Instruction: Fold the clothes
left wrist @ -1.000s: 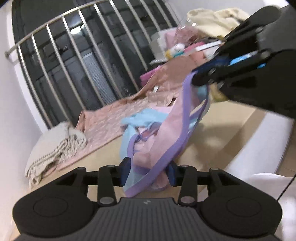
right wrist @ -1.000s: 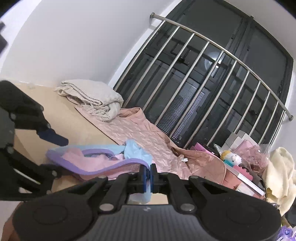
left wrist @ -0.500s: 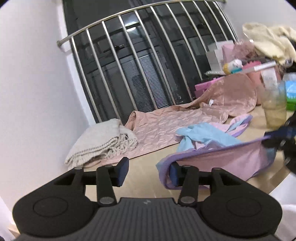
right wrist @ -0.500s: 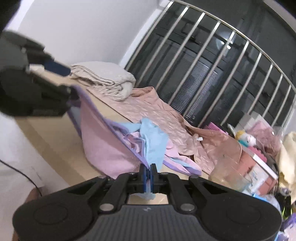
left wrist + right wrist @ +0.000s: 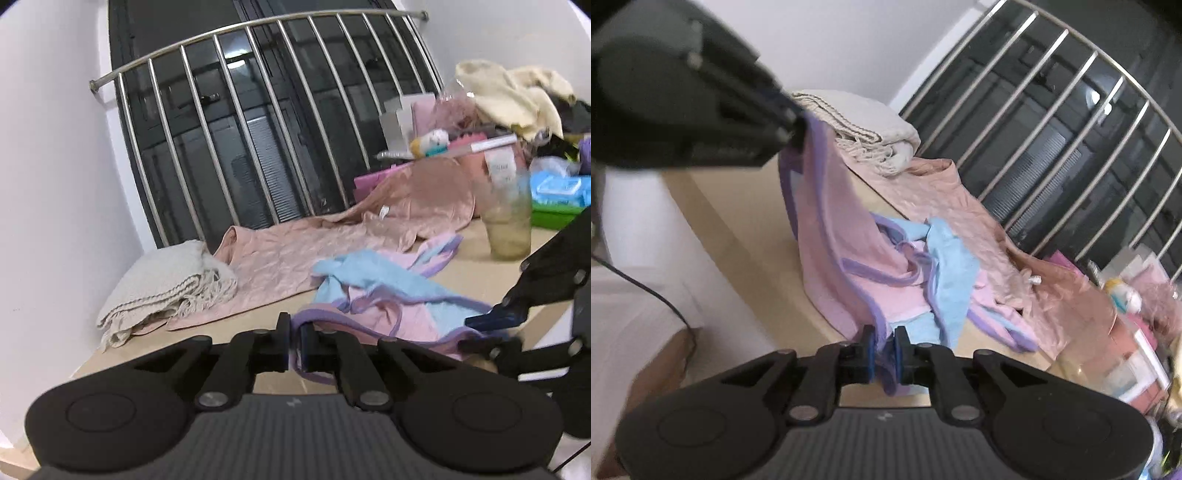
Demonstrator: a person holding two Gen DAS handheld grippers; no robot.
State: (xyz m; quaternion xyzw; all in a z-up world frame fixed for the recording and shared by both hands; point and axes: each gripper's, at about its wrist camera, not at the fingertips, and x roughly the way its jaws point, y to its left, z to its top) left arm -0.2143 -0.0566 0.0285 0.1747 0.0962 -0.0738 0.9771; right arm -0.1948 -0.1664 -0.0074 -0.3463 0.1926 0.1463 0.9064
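Pink purple-trimmed cotton garment (image 5: 846, 254) hangs stretched near the table's front edge, my left gripper (image 5: 294, 345) just clamped on its hem. My right gripper (image 5: 884, 349) pinches the other end. Next, I judge, spread it flat.

Pink garment (image 5: 384, 314) with purple trim and blue panel, beige towel (image 5: 166, 288), tan table (image 5: 258, 314)

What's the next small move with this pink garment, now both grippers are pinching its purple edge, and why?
Probably draw the two grippers apart. The left gripper and right gripper each clamp the purple trim of the pink garment, which sags bunched over the table, so tensioning the edge should flatten it for folding.
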